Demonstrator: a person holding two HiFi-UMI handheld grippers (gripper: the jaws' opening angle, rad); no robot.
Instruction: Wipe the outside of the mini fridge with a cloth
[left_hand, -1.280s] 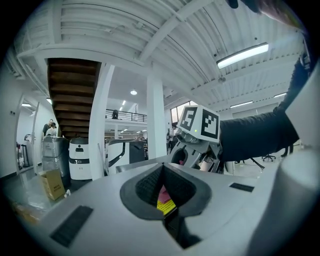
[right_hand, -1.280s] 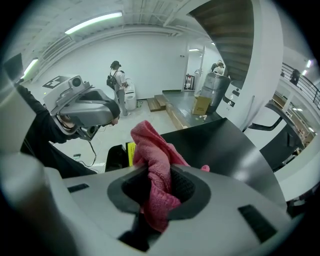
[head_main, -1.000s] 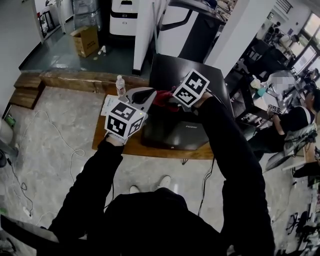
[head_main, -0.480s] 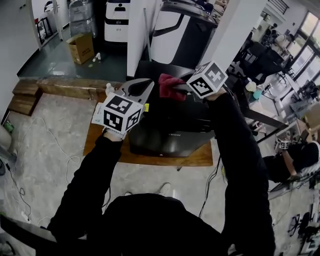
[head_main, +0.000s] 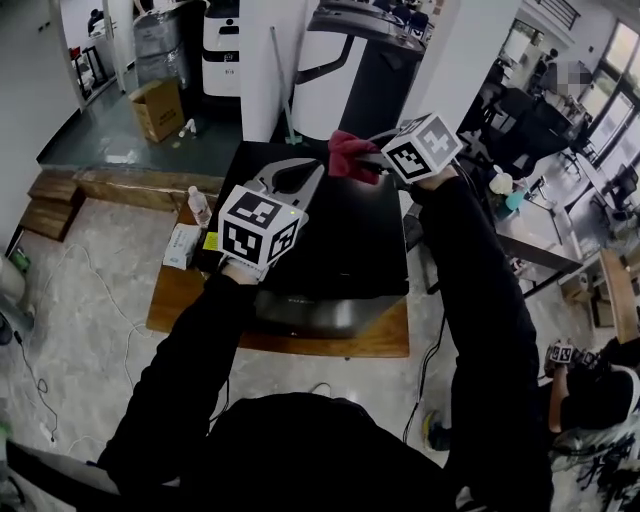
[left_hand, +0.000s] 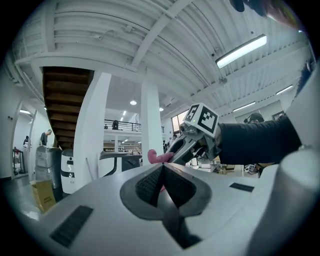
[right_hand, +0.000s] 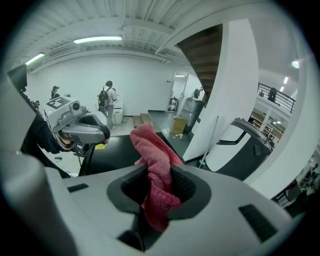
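My right claw (head_main: 368, 158) clamps red terry cloth (head_main: 345, 153); glossy black mini fridge (head_main: 340, 240) sits below it. Left claw (head_main: 310, 172) pinched together, empty, alongside. I judge: lower cloth flat onto top, sweep overlapping strokes.

Crumpled red cloth (head_main: 348, 157) above black mini fridge (head_main: 340, 235)

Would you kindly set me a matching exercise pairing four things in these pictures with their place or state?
Things:
A. left hand-held gripper
B. right hand-held gripper
C. water bottle
D. mini fridge

Places or states:
1. black, on the wooden platform
2. shut on the red cloth
3. upright, left of the mini fridge
4. shut, nothing between its jaws

Pairs: A-4, B-2, C-3, D-1
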